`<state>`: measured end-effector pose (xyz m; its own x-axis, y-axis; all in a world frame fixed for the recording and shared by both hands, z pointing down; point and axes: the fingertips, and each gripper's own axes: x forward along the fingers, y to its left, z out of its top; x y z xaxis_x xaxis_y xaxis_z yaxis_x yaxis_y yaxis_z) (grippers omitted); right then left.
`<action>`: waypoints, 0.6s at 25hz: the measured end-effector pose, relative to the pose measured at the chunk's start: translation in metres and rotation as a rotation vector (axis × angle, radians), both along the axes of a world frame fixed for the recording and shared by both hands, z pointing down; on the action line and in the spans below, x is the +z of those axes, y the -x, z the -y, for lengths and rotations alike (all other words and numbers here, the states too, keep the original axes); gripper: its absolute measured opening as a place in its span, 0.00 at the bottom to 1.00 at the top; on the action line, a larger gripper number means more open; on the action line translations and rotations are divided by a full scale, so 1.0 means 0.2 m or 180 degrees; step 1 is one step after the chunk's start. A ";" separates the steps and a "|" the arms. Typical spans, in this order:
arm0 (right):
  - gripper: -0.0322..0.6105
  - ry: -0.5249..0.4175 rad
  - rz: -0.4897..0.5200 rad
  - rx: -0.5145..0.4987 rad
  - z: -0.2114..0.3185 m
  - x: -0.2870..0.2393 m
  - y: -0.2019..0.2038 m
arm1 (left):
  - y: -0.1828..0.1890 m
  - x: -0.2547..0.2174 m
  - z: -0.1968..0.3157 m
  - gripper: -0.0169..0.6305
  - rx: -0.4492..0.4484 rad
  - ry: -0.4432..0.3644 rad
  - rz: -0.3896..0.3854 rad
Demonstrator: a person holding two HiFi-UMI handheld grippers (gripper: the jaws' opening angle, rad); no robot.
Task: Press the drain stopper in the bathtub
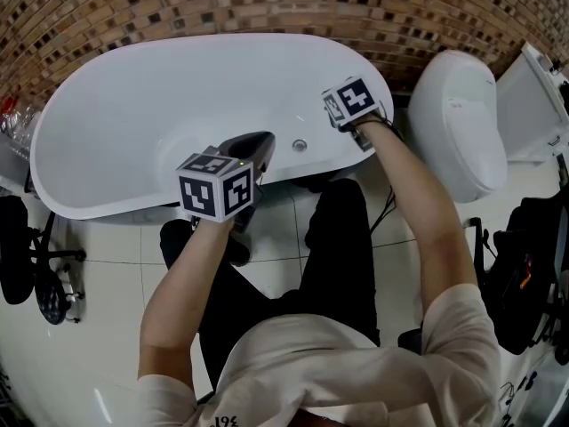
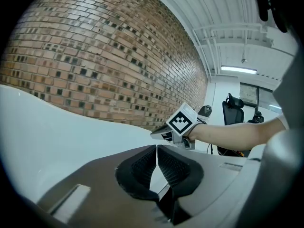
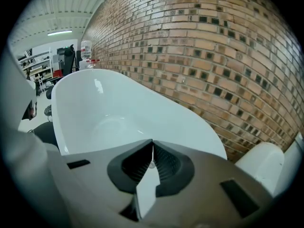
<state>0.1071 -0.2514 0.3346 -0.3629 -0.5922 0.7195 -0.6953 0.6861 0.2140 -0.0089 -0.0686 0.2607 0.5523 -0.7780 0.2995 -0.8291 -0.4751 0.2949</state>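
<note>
From the head view, my left claw [image 1: 265, 139] hangs over the near rim of the bathtub [image 1: 107, 105]. My right claw [image 1: 342, 107] is over its right end, apart from the left. The drain stopper [image 1: 300, 145], a small round metal piece, sits on the near inner wall between them, and neither claw touches it. A toilet [image 1: 453, 123] stands just beside the tub's right end.

The left gripper view shows my left claw [image 2: 156, 151] with its tips pressed together, holding nothing. Beyond it are the white rim, the brick wall [image 2: 95, 56] and my right claw [image 2: 157, 135].

The right gripper view shows my right claw [image 3: 152, 148] closed too, and empty. It looks along the whole bare white basin, open to the far rim. A small round spot [image 3: 152, 164] shows in the slit behind the tips, and I cannot tell whether it is the stopper.
</note>
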 end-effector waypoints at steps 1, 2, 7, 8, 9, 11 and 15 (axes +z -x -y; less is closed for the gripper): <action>0.07 -0.0004 0.0012 -0.0002 -0.01 -0.01 0.00 | 0.00 -0.01 -0.01 0.05 -0.0001 -0.0009 -0.0002; 0.07 -0.0009 0.0025 -0.0006 -0.02 -0.02 0.01 | 0.00 -0.01 -0.01 0.05 -0.0001 -0.0018 -0.0005; 0.07 -0.0076 0.0006 0.0045 -0.05 -0.07 0.00 | 0.02 -0.05 -0.05 0.05 0.0024 -0.0061 -0.0032; 0.07 -0.0099 0.0014 0.0053 -0.06 -0.09 0.00 | 0.02 -0.06 -0.06 0.05 0.0024 -0.0078 -0.0045; 0.07 -0.0124 0.0024 0.0053 -0.07 -0.11 0.01 | 0.02 -0.08 -0.07 0.05 0.0022 -0.0097 -0.0057; 0.07 -0.0179 0.0050 0.0030 -0.11 -0.15 0.02 | 0.01 -0.10 -0.09 0.05 0.0021 -0.0133 -0.0068; 0.07 -0.0301 0.0129 0.0008 -0.21 -0.22 0.01 | -0.05 -0.13 -0.15 0.05 0.0076 -0.0212 -0.0065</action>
